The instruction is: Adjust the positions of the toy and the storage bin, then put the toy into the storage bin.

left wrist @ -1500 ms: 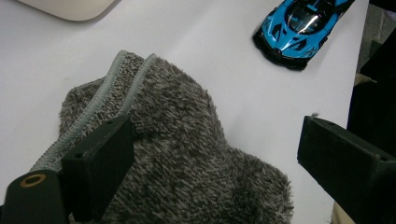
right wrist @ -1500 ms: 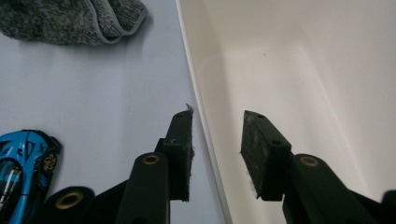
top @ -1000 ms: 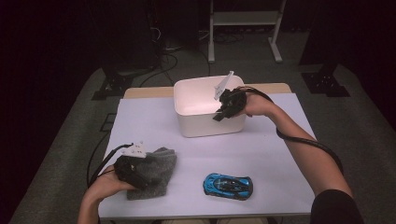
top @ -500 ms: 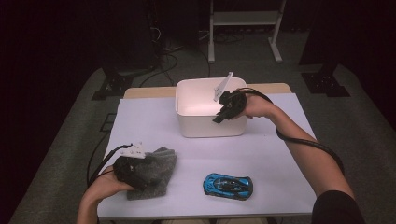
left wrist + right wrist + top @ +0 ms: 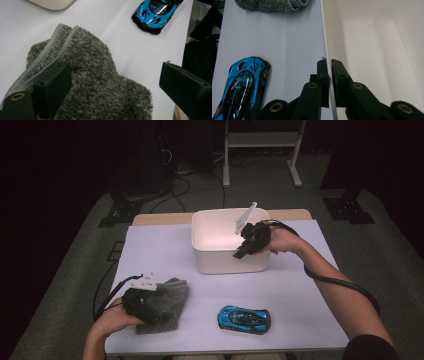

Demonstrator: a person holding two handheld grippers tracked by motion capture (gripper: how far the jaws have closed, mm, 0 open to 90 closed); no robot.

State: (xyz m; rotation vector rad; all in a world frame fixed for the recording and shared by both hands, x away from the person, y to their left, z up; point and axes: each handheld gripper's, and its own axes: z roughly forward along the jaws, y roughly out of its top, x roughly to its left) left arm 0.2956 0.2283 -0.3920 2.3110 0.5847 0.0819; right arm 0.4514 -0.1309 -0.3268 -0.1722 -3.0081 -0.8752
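Note:
A white bin (image 5: 225, 262) stands at the back middle of the white table. My right gripper (image 5: 240, 252) is shut on its front right rim, one jaw inside and one outside, as the right gripper view shows (image 5: 329, 67) on the thin rim (image 5: 324, 37). At the front left lies a grey fuzzy cloth (image 5: 172, 295), crumpled. My left gripper (image 5: 120, 82) hovers low over the cloth (image 5: 95, 82) with its jaws wide open, the left one against the pile and the right one past the cloth's edge. A blue toy car (image 5: 245, 318) sits at the front middle.
The bin's inside looks bare (image 5: 382, 45). The car (image 5: 156, 12) lies just beyond the cloth, near the table's front edge. A cable trails from each gripper. Dark floor and stand legs (image 5: 260, 150) lie behind the table.
The right gripper has shifted slightly to the right, and the bin has slid with it. The left hand, cloth and car have stayed put.

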